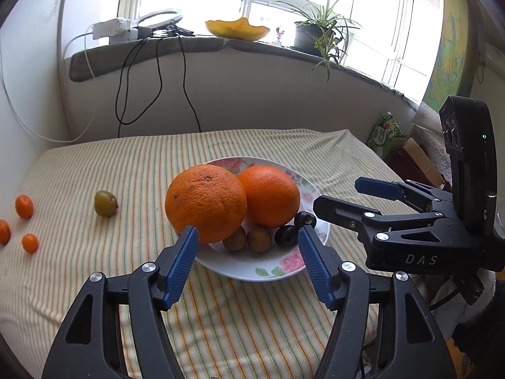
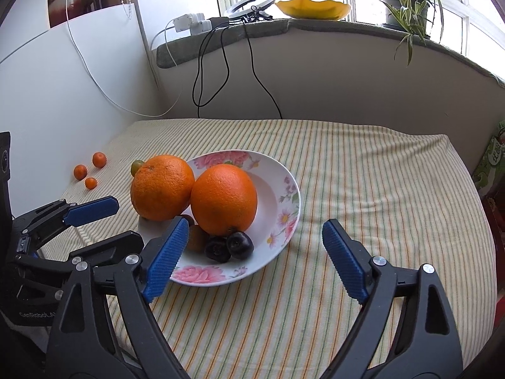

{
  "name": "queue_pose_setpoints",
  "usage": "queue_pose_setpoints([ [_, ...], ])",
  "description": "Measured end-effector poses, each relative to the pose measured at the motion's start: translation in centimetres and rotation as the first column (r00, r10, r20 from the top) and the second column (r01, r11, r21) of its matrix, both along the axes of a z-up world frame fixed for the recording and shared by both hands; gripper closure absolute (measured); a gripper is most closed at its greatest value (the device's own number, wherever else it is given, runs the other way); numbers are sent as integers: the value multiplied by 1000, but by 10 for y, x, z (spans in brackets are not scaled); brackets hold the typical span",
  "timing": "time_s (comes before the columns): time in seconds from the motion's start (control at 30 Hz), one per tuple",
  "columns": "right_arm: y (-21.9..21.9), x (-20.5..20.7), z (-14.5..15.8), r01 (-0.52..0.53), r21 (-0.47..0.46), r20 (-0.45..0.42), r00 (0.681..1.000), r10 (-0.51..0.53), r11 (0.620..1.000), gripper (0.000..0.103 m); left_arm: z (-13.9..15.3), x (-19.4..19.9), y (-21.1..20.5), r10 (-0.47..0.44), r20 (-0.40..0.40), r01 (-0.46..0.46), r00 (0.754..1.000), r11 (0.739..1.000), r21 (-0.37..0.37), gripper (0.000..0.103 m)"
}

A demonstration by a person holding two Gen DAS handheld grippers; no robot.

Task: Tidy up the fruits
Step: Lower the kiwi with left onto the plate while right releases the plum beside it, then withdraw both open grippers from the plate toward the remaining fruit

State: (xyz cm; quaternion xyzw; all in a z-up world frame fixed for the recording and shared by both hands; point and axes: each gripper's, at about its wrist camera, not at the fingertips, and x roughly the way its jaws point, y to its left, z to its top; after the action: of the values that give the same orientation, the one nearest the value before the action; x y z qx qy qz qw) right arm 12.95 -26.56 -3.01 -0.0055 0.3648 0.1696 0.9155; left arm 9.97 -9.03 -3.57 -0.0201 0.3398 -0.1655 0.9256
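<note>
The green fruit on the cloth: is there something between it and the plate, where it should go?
Yes. The green fruit lies left of the plate, and the nearer big orange sits at that left rim, blocking the straight way. The near rim is free. Both grippers are open and empty.

Two orange oranges [image 1: 205,202] on a white, pink-flowered plate [image 1: 277,268]; cream cloth [image 2: 378,189] with green-and-orange stripes

White letters "DAS" on the black body of the right hand-held gripper [image 1: 339,194], left wrist view; "GenRobot.AI", partly cut off, on the black body of the left hand-held gripper [image 2: 104,221], right wrist view; green packet [image 1: 385,132] right of the bed has characters too blurred to read
</note>
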Motion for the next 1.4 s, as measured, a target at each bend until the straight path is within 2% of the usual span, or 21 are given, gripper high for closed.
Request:
queue_pose_setpoints([
  [0.57,38,7,21,-62,-33,37,997,64,998,14,13,-5,48,103,33,-103,994,995,-5,37],
  [0.93,89,19,33,-181,-16,35,983,181,983,13,4,-9,120,231,19,-231,973,973,-26,37],
  [1.17,137,35,35,-264,29,-7,964,265,964,13,-15,-9,171,315,-23,-316,949,948,-41,38],
  [1.4,188,61,22,-309,47,-99,945,312,950,14,-28,-1,211,364,-67,-368,929,928,-62,49],
])
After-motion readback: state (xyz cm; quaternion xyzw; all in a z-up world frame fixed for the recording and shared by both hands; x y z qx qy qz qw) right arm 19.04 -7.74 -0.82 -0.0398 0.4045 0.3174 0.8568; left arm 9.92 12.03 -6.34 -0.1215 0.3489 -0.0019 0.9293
